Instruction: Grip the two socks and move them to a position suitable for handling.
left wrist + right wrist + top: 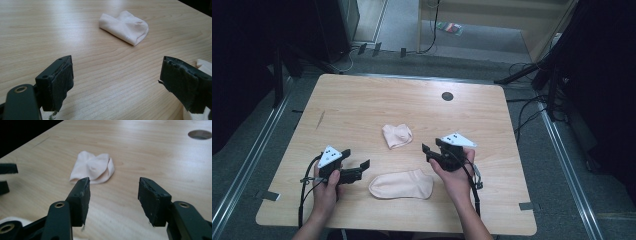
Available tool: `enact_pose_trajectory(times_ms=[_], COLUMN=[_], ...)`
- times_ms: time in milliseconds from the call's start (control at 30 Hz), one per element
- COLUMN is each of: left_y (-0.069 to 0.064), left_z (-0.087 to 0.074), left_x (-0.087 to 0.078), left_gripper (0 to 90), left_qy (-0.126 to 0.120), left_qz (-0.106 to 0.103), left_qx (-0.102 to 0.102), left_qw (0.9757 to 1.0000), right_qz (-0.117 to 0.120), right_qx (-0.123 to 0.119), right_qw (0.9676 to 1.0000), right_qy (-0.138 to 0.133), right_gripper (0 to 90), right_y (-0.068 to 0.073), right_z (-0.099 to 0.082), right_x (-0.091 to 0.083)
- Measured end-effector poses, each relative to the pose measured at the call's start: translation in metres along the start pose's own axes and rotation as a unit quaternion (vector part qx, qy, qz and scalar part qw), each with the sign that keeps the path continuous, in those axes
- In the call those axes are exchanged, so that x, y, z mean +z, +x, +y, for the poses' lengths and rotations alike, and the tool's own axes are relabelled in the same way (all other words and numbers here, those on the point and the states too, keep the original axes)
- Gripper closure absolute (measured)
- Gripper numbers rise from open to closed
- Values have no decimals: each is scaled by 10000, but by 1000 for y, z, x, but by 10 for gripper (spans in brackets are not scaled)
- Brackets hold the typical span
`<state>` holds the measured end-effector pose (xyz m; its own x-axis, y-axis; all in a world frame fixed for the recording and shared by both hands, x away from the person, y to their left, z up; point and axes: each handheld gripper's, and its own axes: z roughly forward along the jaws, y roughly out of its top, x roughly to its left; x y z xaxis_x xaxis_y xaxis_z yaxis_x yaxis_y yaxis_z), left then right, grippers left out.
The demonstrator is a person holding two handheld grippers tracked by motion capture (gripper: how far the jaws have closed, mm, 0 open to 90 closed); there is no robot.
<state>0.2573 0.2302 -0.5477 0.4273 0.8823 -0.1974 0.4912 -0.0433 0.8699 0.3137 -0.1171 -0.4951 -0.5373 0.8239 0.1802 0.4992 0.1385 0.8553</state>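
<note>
Two pale pink socks lie on the wooden table [362,105]. One is folded into a small bundle [397,135] near the middle; the other lies flat [402,185] near the front edge, between the two hands. My left gripper [361,169] is just left of the flat sock, open, jaws pointing right with nothing between them. In the left gripper view its jaws [116,67] stand wide, the folded sock [125,27] beyond and the flat sock's edge [203,65] at right. My right gripper [428,153] hovers open, right of the folded sock [93,170], its jaws [113,185] empty.
A round cable hole [447,96] sits in the table's far side, also visible as the hole [200,134] in the right gripper view. Cables and dark stands surround the table on the floor. Bare wood stretches across the left and far parts.
</note>
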Motion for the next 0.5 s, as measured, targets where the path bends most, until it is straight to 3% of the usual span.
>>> enact_pose_trajectory(times_ms=[233,500], left_y=[-4,-2], left_z=[-2,-2], left_x=[3,3], left_gripper=[127,132], left_qy=[64,65], left_qz=[5,-6], left_qx=[134,75], left_qw=[9999,10000], right_qz=[4,94], right_qx=[-173,-316], right_qw=[9999,9994], right_qy=[-2,124], right_gripper=[445,460], right_y=[3,11], right_z=[29,47], right_x=[21,50])
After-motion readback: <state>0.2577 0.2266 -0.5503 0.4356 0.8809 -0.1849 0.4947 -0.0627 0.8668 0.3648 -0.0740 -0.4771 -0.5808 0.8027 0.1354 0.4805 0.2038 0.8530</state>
